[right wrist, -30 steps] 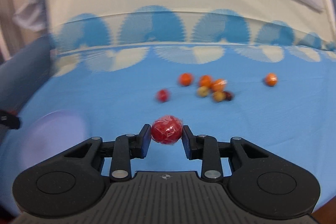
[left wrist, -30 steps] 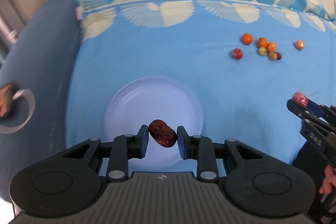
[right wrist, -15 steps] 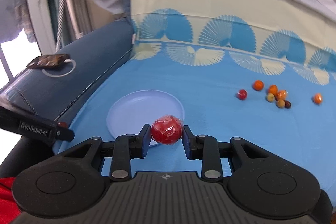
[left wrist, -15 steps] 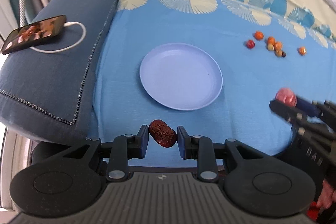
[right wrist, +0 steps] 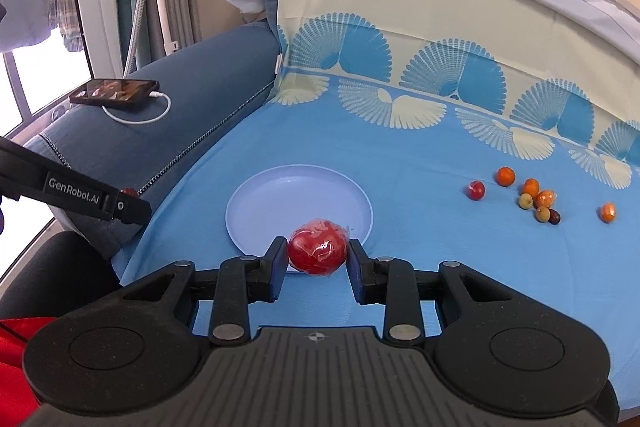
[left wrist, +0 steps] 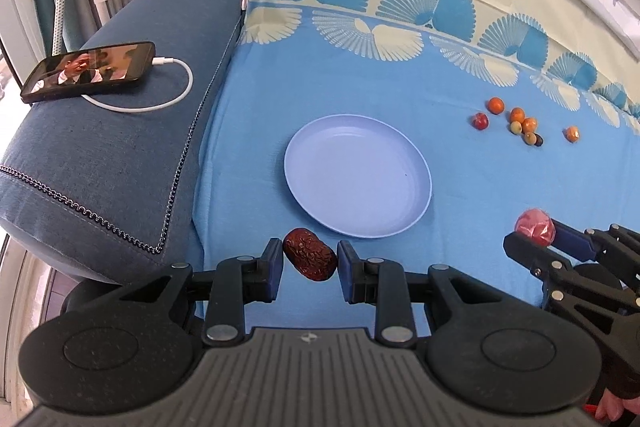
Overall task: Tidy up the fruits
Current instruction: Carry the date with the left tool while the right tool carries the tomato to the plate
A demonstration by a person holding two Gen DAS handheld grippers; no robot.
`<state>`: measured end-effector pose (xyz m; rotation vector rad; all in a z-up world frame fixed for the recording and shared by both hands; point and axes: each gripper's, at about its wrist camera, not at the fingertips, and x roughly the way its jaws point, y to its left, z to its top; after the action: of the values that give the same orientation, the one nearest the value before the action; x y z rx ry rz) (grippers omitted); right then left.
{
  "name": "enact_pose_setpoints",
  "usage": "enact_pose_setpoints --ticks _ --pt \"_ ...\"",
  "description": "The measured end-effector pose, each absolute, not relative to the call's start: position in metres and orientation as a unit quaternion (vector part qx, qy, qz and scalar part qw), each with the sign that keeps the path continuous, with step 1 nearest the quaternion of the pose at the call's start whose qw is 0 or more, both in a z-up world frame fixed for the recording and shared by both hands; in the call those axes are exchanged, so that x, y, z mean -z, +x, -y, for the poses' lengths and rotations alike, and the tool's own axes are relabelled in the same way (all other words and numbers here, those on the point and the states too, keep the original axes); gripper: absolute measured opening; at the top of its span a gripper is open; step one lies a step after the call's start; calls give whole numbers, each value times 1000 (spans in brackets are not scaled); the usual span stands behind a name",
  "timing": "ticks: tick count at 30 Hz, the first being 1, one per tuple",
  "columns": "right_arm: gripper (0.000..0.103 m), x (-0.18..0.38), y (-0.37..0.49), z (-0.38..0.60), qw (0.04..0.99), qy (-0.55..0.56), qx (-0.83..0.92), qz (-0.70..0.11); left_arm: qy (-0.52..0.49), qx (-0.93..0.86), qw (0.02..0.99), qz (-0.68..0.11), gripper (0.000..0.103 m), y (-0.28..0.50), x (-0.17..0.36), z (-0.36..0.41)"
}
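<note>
My left gripper [left wrist: 310, 261] is shut on a wrinkled dark red date [left wrist: 310, 259], held just short of the near rim of a pale lilac plate [left wrist: 358, 181]. My right gripper [right wrist: 317, 253] is shut on a round red fruit in clear wrap [right wrist: 317, 253], above the near edge of the same plate [right wrist: 300, 205]. In the left wrist view the right gripper [left wrist: 536, 231] holds that red fruit [left wrist: 535, 223] to the plate's right. Several small orange, red and greenish fruits [left wrist: 516, 121] lie in a cluster on the blue cloth, also seen in the right wrist view as a cluster [right wrist: 536, 197].
A dark blue sofa arm [left wrist: 120, 147] borders the cloth on the left, with a phone [left wrist: 88, 71] and its white cable on it. The patterned cloth rises up the sofa back [right wrist: 440, 39]. A window frame and hanging clothes stand at far left.
Both grippers have drawn back and risen from the cloth, so the plate now lies farther ahead and the sofa arm with the phone has come into view. Both fruits stay gripped.
</note>
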<state>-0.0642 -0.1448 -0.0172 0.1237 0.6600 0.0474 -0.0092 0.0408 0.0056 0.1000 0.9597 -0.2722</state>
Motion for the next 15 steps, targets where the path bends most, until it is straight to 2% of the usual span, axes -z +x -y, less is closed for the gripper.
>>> enact_pose_setpoints --ticks 15 --pt "34 30 -40 144 931 61 -27 -359 49 125 870 -474 32 23 8 -41"
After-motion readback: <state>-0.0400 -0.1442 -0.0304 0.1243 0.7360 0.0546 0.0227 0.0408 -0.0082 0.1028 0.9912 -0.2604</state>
